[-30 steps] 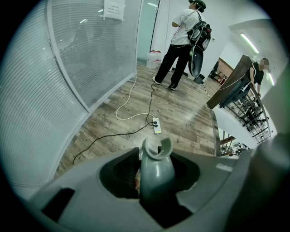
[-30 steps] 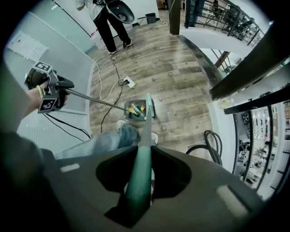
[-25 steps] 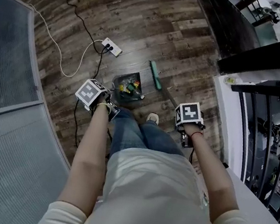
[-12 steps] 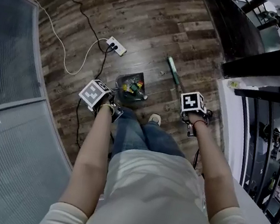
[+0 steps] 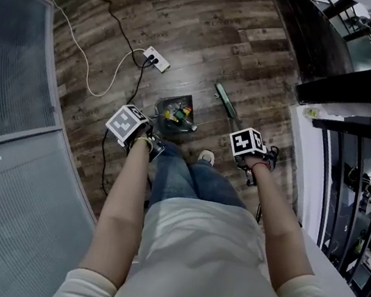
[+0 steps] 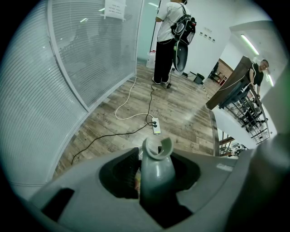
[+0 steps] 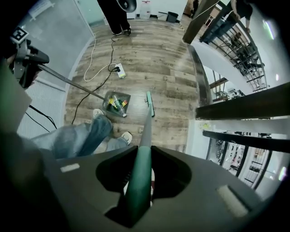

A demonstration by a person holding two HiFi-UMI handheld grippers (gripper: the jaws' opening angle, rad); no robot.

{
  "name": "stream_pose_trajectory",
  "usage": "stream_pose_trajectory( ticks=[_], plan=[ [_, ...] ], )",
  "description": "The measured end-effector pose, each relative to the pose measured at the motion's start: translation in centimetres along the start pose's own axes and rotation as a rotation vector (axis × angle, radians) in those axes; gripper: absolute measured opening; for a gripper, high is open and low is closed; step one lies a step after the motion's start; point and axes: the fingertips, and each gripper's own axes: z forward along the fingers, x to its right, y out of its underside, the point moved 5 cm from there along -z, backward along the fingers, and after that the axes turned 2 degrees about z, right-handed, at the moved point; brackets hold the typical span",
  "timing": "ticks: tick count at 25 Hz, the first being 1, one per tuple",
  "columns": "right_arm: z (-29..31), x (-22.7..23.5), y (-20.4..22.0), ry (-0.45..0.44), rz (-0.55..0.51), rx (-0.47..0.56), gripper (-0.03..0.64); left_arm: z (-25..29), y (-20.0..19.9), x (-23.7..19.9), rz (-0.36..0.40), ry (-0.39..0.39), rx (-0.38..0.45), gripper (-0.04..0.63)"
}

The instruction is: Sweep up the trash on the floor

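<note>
Green broom, pinched in the right gripper's jaws, should sweep low into the dustpan the left gripper's jaws clamp.

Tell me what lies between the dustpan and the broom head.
Only bare wood floor separates dustpan and broom head, shown in the right gripper view.
</note>
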Motion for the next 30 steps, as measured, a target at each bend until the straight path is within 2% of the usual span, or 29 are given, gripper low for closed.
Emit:
stream_pose_trajectory(
  ticks=[18,30],
  plan=[
    [0.1,-3.5,1.9,-0.057,0.054,0.008,0.095,-0.1,0.2,0.2,-0.003,0.005,0.005,0.14],
    [-0.6,-6.9,1.8,-0.187,0.203,-0.004,0.095,-0.1,0.2,0.0,-0.004,0.012,0.004,0.141]
  ],
)
